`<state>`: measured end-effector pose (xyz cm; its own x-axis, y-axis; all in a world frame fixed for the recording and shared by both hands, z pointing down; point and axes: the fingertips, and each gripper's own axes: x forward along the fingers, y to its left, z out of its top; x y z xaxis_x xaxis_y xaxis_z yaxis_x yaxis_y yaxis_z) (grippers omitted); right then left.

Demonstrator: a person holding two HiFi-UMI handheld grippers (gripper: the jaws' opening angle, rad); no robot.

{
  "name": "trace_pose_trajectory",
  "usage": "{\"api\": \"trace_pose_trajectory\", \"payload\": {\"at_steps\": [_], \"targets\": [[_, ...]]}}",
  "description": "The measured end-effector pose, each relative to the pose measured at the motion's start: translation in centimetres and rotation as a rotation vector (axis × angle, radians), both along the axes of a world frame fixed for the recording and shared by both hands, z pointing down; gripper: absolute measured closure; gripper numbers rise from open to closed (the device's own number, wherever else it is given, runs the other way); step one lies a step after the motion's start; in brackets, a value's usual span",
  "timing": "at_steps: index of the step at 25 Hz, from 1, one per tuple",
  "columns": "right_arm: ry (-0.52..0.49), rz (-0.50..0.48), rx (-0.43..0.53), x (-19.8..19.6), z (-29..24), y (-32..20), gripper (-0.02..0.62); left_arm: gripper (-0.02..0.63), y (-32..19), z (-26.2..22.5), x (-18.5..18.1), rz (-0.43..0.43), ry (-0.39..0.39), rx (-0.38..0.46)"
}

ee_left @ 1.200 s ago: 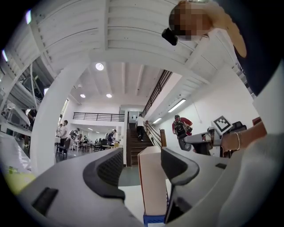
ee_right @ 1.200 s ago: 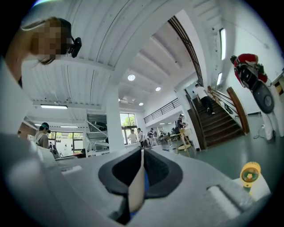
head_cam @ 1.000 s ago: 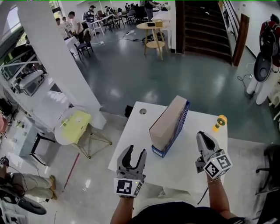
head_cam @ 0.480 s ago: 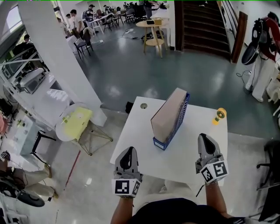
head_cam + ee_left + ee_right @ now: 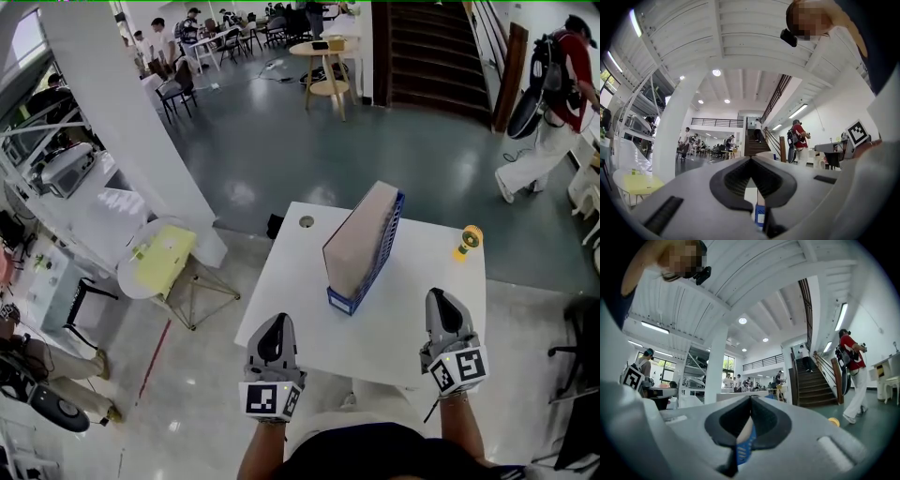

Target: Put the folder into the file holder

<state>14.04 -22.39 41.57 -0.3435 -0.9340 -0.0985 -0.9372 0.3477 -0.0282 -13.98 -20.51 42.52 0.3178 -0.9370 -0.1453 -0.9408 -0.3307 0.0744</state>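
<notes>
The folder [image 5: 354, 244] sits in the file holder [image 5: 343, 301], ahead between your left gripper [image 5: 273, 325] and right gripper [image 5: 442, 300]. Both point forward over the table [image 5: 412, 314] edge, jaws pressed together, empty.

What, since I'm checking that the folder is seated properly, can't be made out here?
- Bottom edge of the folder: head view, hidden behind the blue front lip of the file holder.
- Inside of the file holder: left gripper view and right gripper view, blocked by the shut left gripper and right gripper; only a sliver shows.
- Yellow object on the table: head view, too small to identify.
</notes>
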Motion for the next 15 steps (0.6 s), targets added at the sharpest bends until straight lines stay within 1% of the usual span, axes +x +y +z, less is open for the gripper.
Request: {"api": "trace_pose_trajectory", "payload": {"at_steps": [4, 7, 11, 15], "targets": [[-0.012, -0.005, 0.001, 0.0, -0.1, 0.2, 0.597, 0.607, -0.1, 0.7, 0.4, 0.015, -0.001, -0.015], [0.000, -0.014, -0.005, 0.0, 0.2, 0.6, 0.597, 0.607, 0.1, 1.8, 1.4, 0.044, -0.014, -0.026], [0.008, -0.013, -0.021, 0.4, 0.2, 0.8, 0.597, 0.607, 0.3, 1.4, 2.4, 0.060, 0.002, -0.035], [0.008, -0.021, -0.024, 0.2, 0.3, 0.4, 0.598, 0.607, -0.1, 1.2, 2.2, 0.061, -0.004, -0.032]]}}
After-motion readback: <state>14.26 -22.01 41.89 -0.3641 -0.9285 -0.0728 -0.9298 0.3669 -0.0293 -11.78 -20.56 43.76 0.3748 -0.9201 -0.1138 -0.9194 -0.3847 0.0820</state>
